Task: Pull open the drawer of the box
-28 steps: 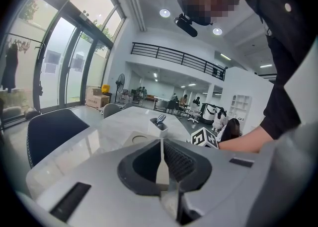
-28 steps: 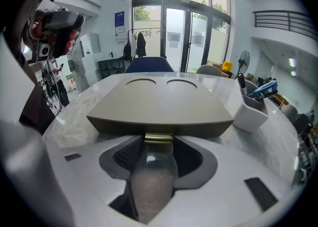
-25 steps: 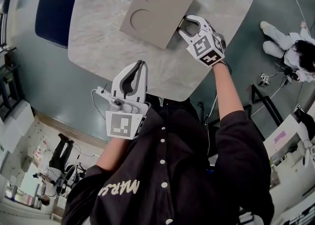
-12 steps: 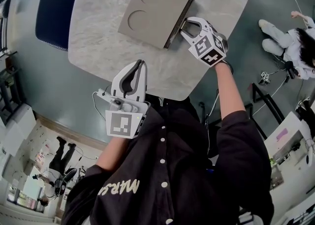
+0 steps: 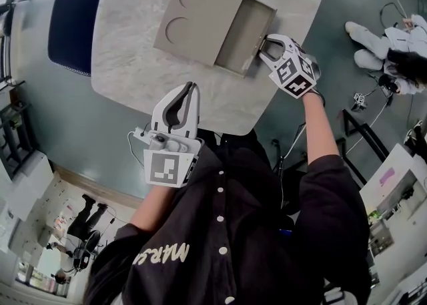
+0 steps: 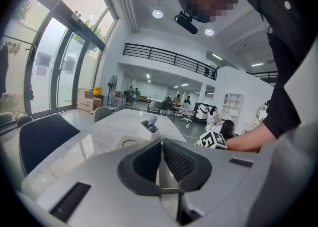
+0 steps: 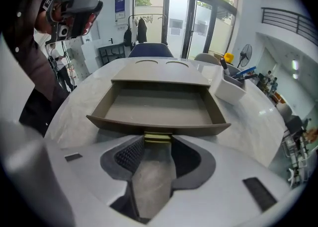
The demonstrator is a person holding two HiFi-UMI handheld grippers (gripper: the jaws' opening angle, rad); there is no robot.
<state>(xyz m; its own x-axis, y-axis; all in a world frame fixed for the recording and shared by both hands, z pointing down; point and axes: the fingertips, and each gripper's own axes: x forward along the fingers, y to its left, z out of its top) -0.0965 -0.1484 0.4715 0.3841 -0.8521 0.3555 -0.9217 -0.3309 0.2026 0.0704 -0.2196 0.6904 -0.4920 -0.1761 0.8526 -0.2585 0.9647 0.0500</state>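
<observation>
A flat grey-brown box point(image 5: 193, 20) with two round recesses in its lid lies on the marble table point(image 5: 133, 70). Its drawer point(image 5: 248, 30) stands pulled out to the right, and its inside point(image 7: 156, 109) is bare. My right gripper point(image 5: 267, 47) is at the drawer's front, shut on the small gold pull tab point(image 7: 158, 138) that sits between its tips. My left gripper point(image 5: 189, 90) hangs over the table's near edge, apart from the box. It is shut with nothing in it, and the pads point(image 6: 171, 159) meet.
A white pen holder point(image 7: 229, 89) stands beside the box at the far side of the table. A dark blue chair point(image 5: 75, 20) is at the table's left. The table edge point(image 5: 267, 107) runs just under my right gripper. A person point(image 5: 393, 50) sits on the floor at the right.
The drawer has slid out of the box, from shut to well open. My right gripper moved right, away from the box, with the tab in it. The left gripper has not moved.
</observation>
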